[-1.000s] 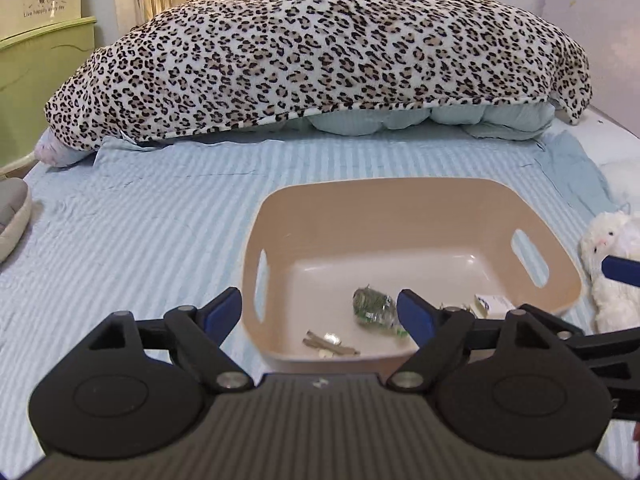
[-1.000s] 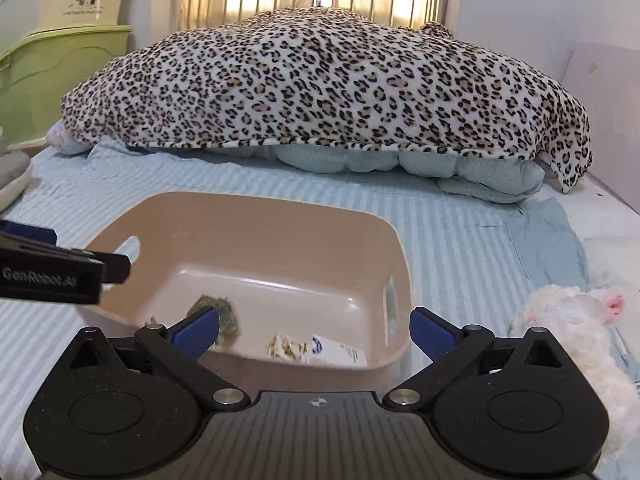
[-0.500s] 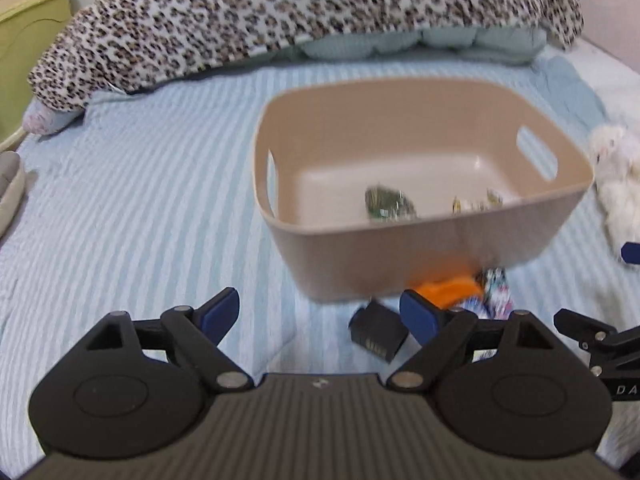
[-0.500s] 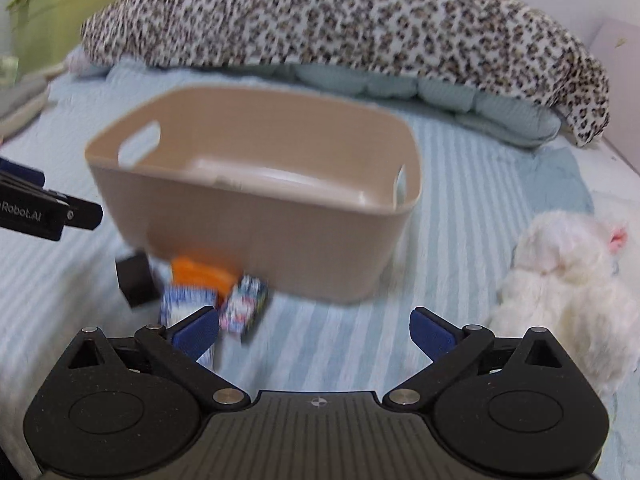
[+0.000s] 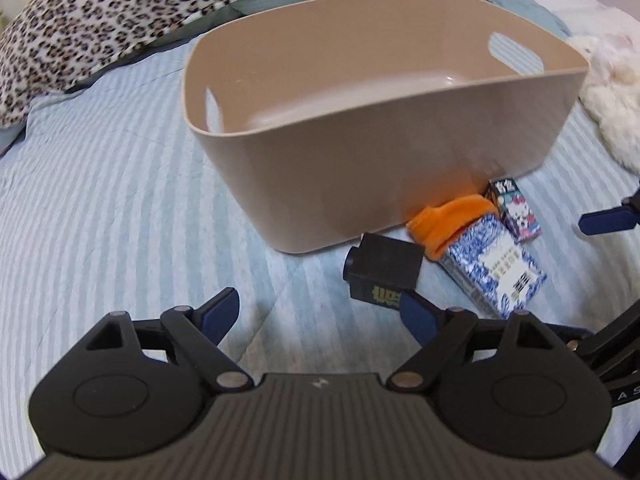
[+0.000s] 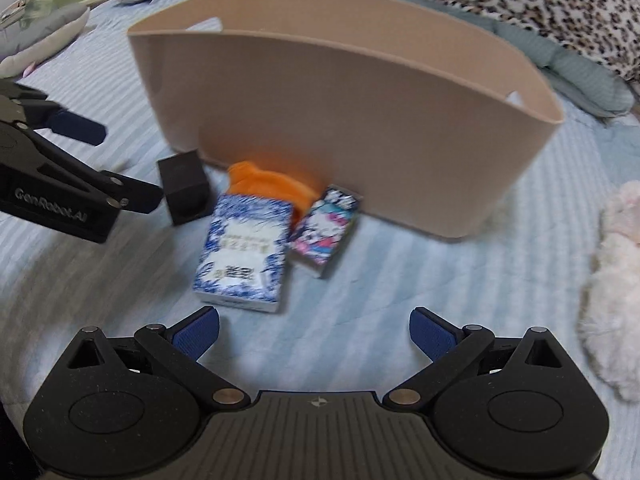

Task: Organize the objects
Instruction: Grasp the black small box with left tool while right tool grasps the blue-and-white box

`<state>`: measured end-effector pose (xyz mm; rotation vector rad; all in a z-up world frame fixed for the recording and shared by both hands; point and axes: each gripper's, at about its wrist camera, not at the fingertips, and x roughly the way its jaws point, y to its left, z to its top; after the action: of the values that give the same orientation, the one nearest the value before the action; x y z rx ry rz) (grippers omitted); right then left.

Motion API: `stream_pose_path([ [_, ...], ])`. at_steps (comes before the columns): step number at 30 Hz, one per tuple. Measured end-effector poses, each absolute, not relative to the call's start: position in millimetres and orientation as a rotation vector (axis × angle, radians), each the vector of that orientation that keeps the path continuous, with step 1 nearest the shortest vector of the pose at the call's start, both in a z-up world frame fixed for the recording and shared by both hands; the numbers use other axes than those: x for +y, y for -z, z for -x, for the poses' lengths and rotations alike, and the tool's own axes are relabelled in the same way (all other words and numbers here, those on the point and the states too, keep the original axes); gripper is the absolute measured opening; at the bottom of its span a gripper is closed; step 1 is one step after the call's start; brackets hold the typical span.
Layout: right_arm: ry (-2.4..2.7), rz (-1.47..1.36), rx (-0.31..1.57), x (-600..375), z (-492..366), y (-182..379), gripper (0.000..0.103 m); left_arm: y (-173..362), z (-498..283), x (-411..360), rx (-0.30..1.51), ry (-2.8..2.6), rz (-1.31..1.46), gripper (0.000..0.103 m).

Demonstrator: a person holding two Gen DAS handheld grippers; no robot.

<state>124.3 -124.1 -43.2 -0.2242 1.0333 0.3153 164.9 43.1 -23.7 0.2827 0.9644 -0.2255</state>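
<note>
A beige plastic basket [image 5: 400, 148] with cut-out handles in its end walls stands on the bed's light blue striped sheet [image 5: 100, 208]. From both wrist views only the upper inner walls and a strip of its floor show; no contents can be made out from these angles.

Four loose items lie on the sheet against the basket's near wall. A small black box [image 5: 382, 270] sits furthest to the left, with yellow characters on one face, too blurred to read. Just beside it lies an orange cloth item [image 6: 272, 186], touching the basket wall and partly under a blue-and-white patterned carton [image 6: 244, 252]. The carton lies flat, carrying dark printed characters on a pale panel; these are not legible. Next to it on the right lies a smaller colourful box [image 6: 326, 228] with a cartoon cat figure, one end close to the basket wall.

The left tool [image 5: 320, 312] hangs low over the sheet with its blue-padded jaws spread wide, holding nothing; its right pad [image 5: 418, 314] is just in front of the black box. The right tool [image 6: 314, 334] is likewise spread wide and holds nothing, positioned just short of the blue-and-white carton. The left tool's body in the right wrist view bears the lettering "GenRobot.AI".

A white plush toy [image 6: 612, 280] lies to the right of the basket. A leopard-print blanket [image 5: 100, 16] is heaped behind it.
</note>
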Motion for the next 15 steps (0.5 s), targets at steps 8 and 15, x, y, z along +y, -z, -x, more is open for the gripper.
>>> stream_pose_path([
  [8, -0.331, 0.209, 1.002, -104, -126, 53, 0.103, 34, -162, 38, 0.915, 0.343, -0.264, 0.088],
  [15, -0.342, 0.184, 0.971, -102, -125, 51, 0.081, 48, -170, 22, 0.882, 0.316, -0.285, 0.083],
])
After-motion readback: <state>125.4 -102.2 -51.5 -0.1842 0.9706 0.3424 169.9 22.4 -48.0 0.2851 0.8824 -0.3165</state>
